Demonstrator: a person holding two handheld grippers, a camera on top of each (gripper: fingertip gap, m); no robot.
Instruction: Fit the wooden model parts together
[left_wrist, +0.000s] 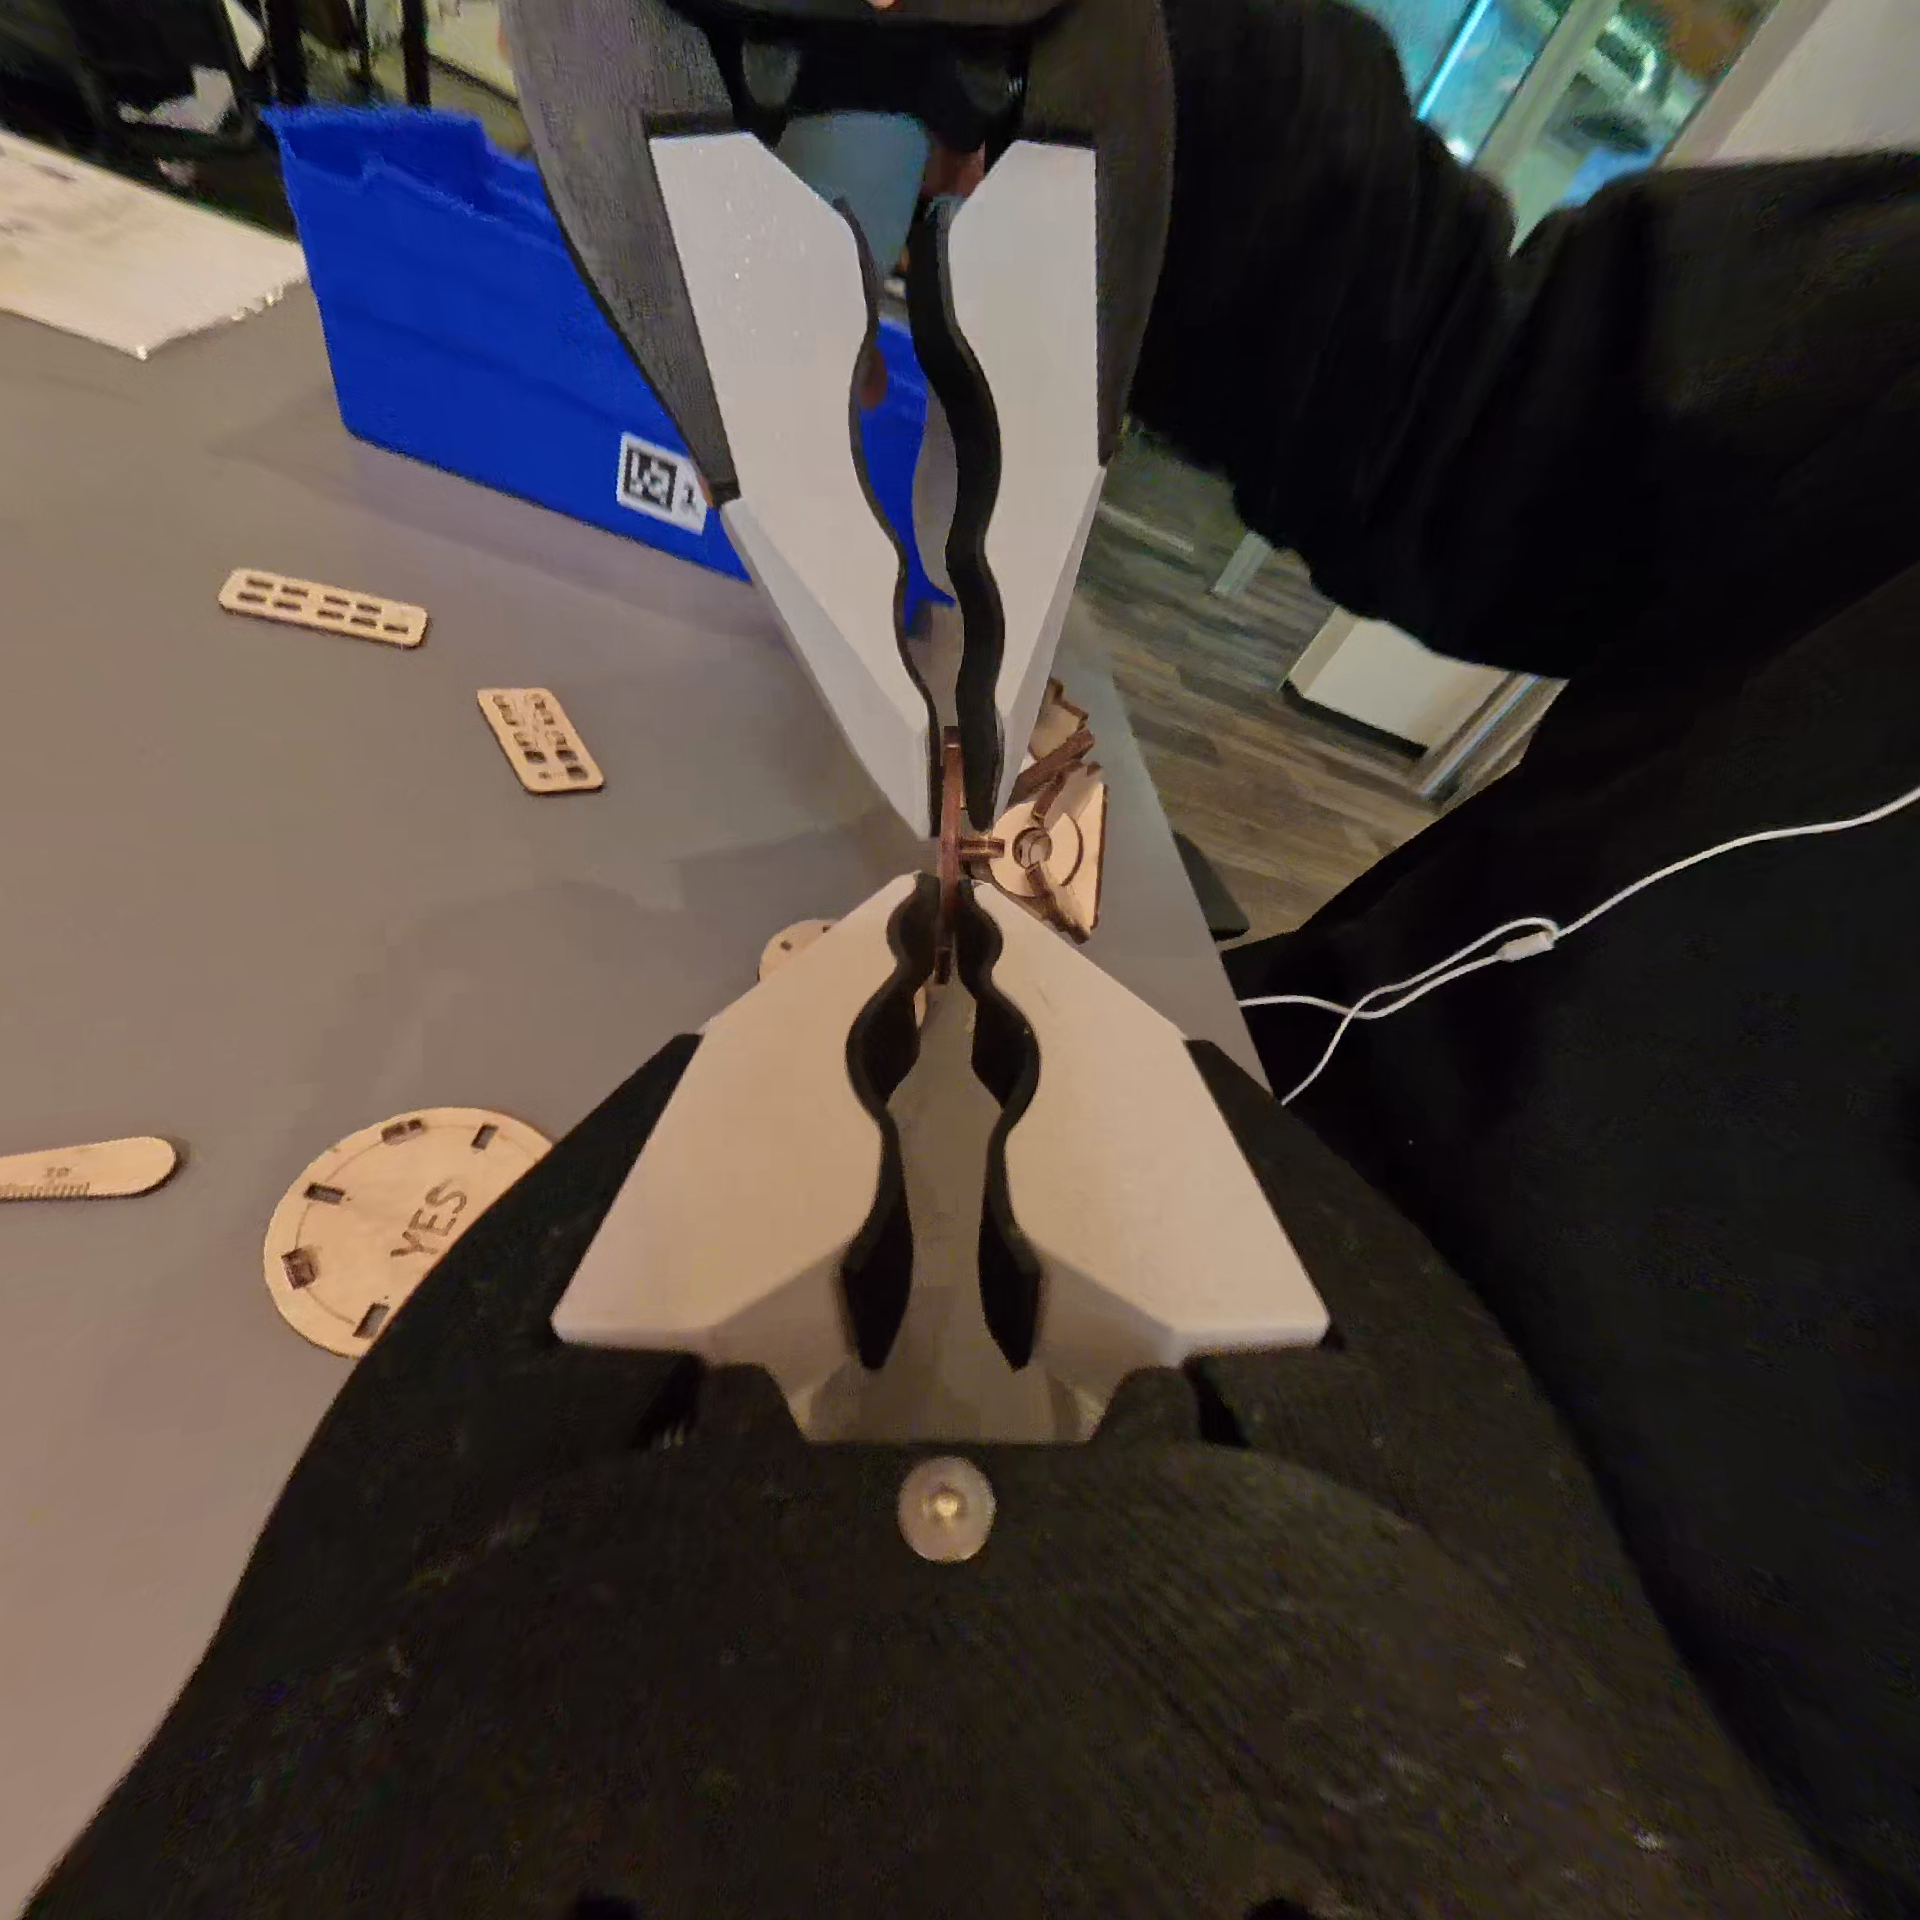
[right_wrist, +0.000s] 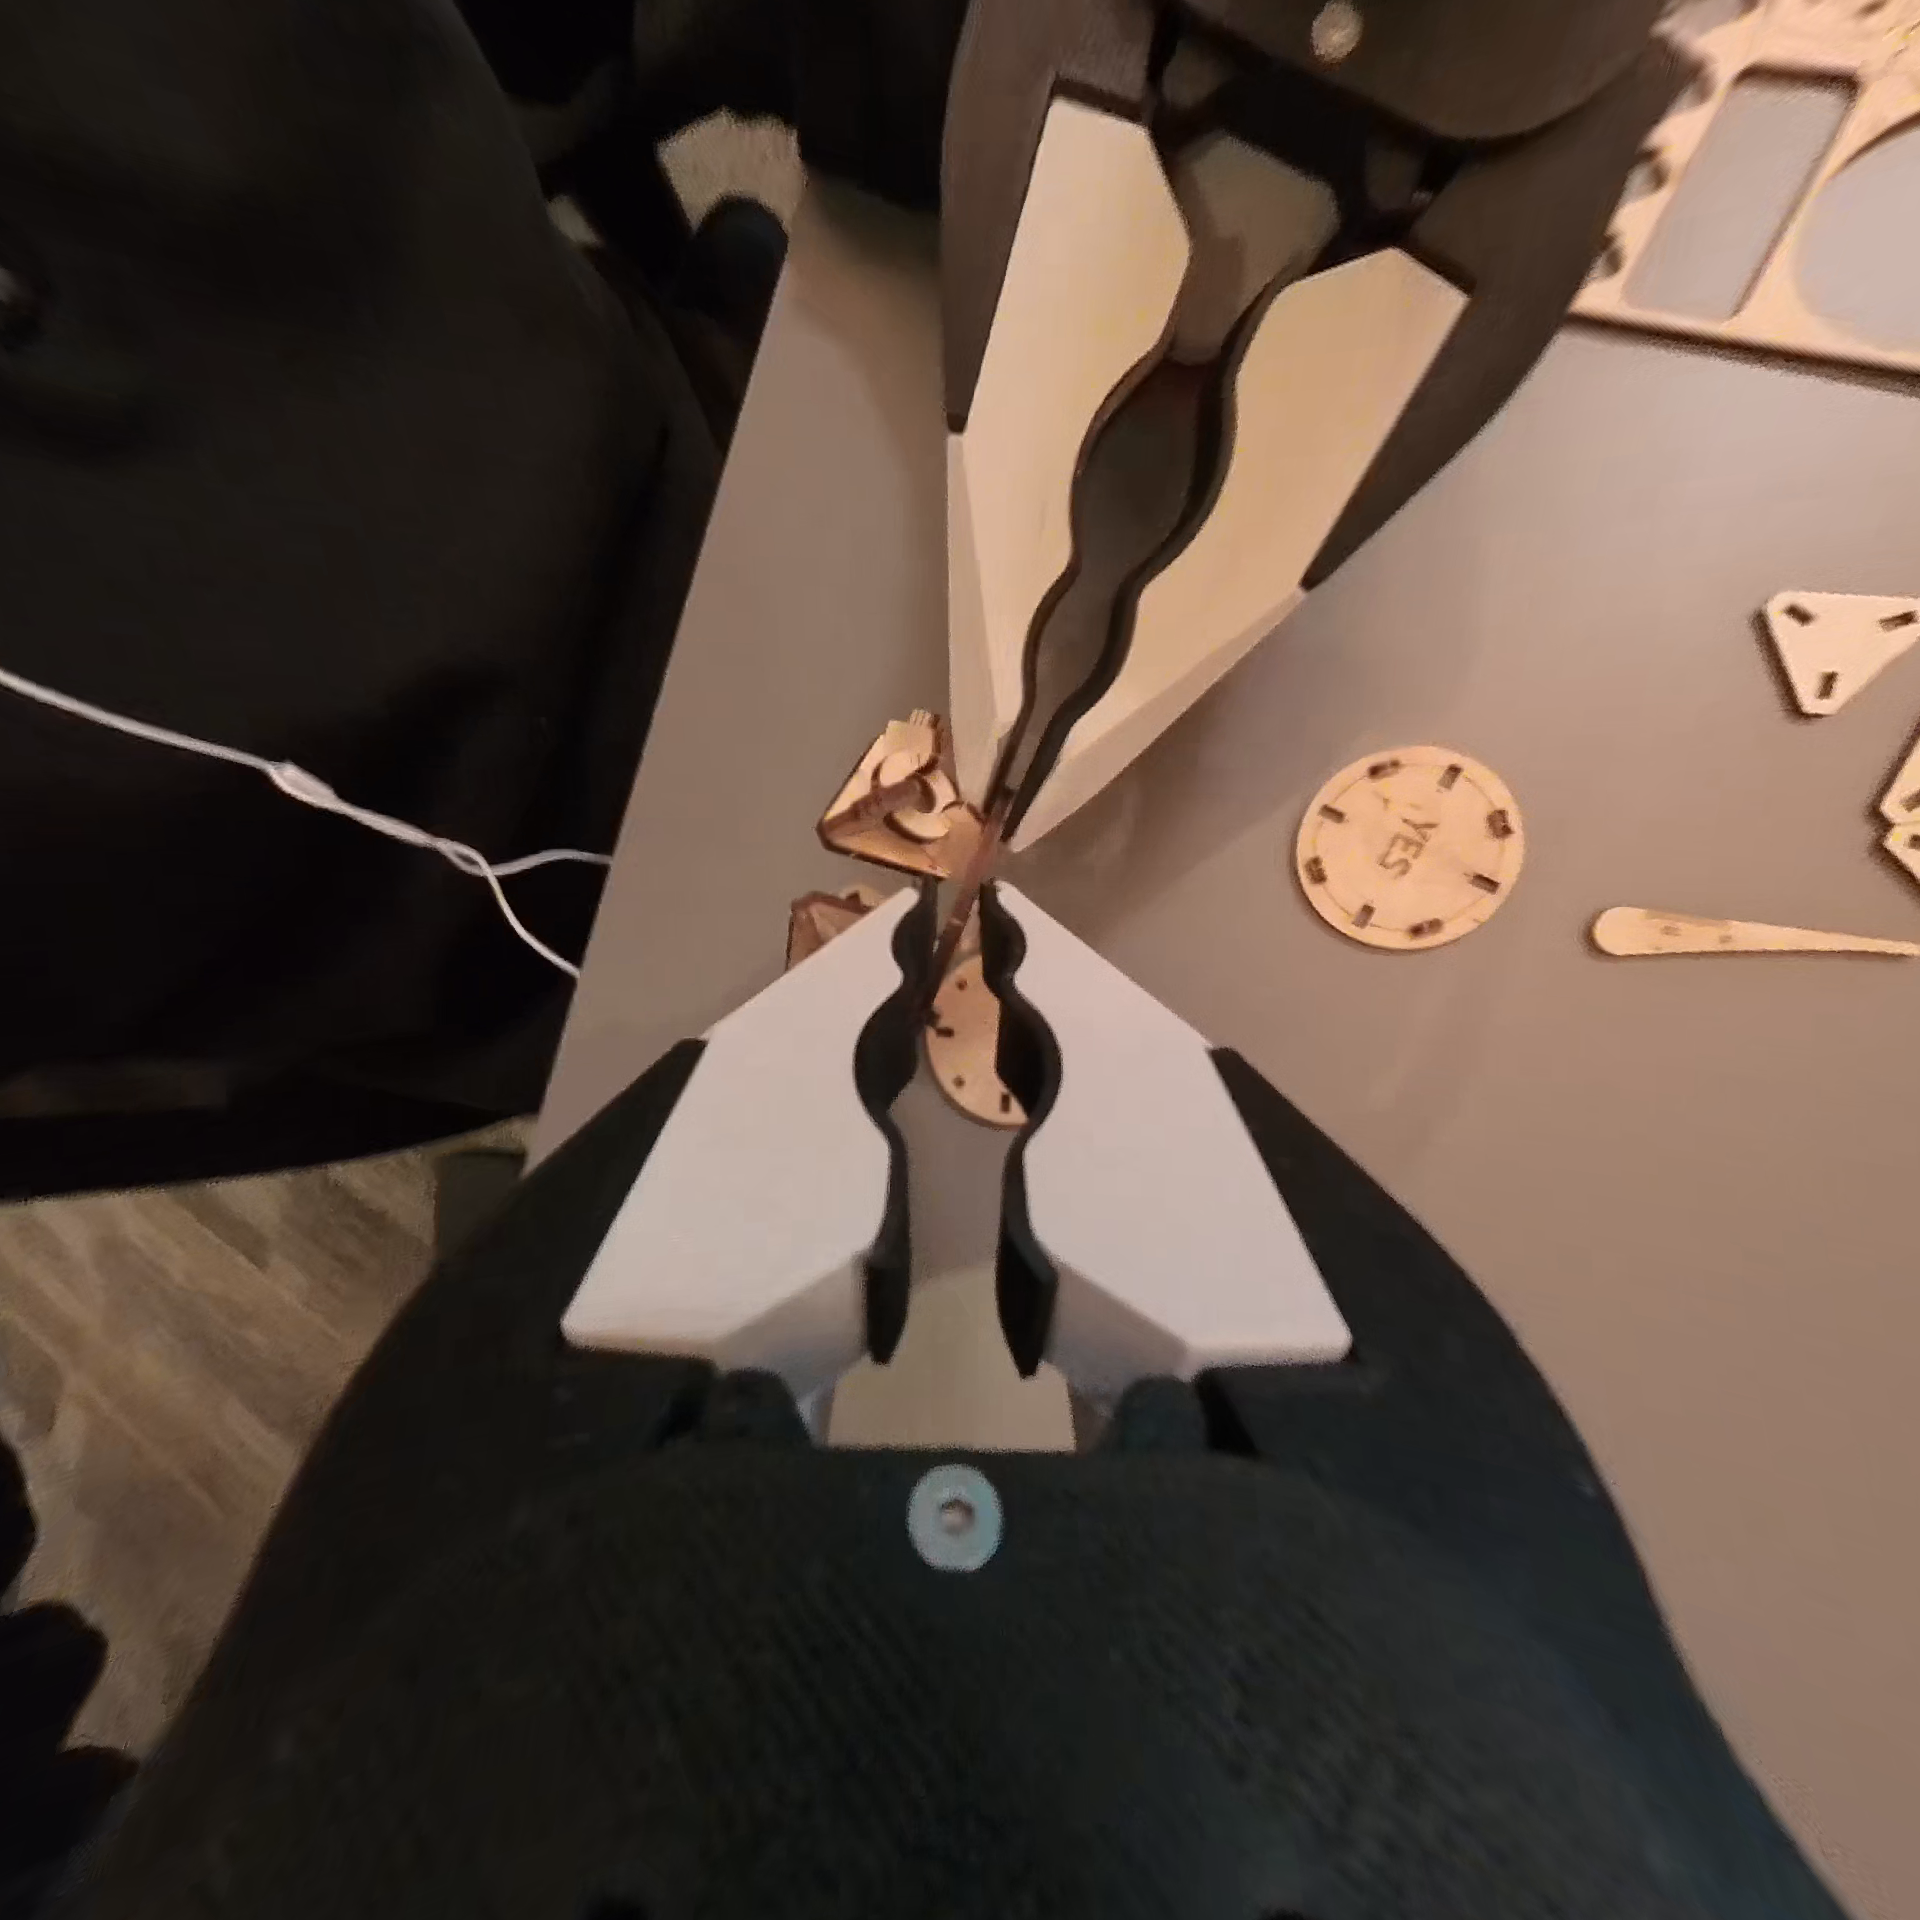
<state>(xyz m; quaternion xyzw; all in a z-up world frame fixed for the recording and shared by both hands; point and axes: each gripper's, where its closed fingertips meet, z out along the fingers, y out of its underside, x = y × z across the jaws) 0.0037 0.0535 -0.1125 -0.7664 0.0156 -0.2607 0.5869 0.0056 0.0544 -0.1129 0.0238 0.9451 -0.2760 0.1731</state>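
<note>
Wooden disc (left_wrist: 945, 831) stands edge-on between my tip-to-tip grippers, left gripper (left_wrist: 943, 902) and right gripper (right_wrist: 961, 914) both pinching its rim.

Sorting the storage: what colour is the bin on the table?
Bright blue bin, clearest in the left wrist view.

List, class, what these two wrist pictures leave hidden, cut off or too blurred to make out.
- Thin wooden plate, edge-on in both views: its face is unseen.
- Small wooden disc: partly behind the right gripper fingers.
- Cut-out wooden sheet: cropped by the edge, blurred.
- Blue bin: contents hidden by its wall.
</note>
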